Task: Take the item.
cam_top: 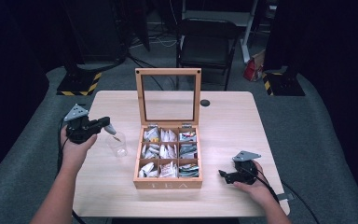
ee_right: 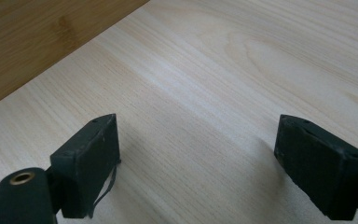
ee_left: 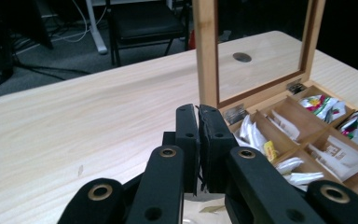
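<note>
My left gripper (cam_top: 106, 126) has its jaws pressed together on a tea bag (cam_top: 112, 131), which sticks out past their tips and hangs just over the rim of the clear plastic cup (cam_top: 117, 143); in the left gripper view I see the two black pads nearly meeting, with only something thin like a string pinched in the slit, so I read it as a firm hold on the bag or its string. The cup stands on the tabletop (cam_top: 223, 116) directly below and ahead of those jaws, between them and the wooden tea box (cam_top: 168, 183). As I judge it, the picking is done: a bag is out of the box and carried to the cup. What is left is to lower it inside and let go; the cup looks empty so far, though its clear wall makes that hard to confirm. My right gripper (cam_top: 224, 176) rests on the tabletop just beside the right wall of the box, its jaws wide apart with nothing but bare wood between them. The box's glass-paned lid (cam_top: 168, 95) stands upright, and its nine compartments hold packets in white, red and green. The only writing I can read is "TEA" on the front wall; the packet prints are too small to make out.
</note>
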A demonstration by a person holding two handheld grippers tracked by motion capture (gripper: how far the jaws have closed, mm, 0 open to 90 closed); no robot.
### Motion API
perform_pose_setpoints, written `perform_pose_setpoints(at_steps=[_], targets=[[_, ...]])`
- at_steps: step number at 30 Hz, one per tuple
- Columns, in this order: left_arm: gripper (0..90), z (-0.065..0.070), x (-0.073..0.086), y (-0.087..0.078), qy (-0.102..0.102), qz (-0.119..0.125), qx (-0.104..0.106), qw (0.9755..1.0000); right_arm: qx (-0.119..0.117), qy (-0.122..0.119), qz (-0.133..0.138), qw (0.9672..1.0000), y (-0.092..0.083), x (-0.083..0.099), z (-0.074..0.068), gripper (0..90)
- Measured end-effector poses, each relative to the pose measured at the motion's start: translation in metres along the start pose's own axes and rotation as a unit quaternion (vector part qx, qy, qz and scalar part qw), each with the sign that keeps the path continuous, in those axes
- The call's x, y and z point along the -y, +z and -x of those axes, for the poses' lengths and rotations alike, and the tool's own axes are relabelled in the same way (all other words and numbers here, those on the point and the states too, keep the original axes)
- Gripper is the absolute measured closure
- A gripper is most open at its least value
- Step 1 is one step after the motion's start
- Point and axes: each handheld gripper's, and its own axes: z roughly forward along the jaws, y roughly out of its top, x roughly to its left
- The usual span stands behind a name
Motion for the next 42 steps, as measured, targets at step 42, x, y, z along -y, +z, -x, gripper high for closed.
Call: perform_pose_setpoints(at_steps=[42], targets=[[85.6,-0.001,0.025,0.024,-0.004,-0.035,-0.019,0.9992,0.000,0.000,0.000,1.0000,0.000,0.000,0.000,13.3]])
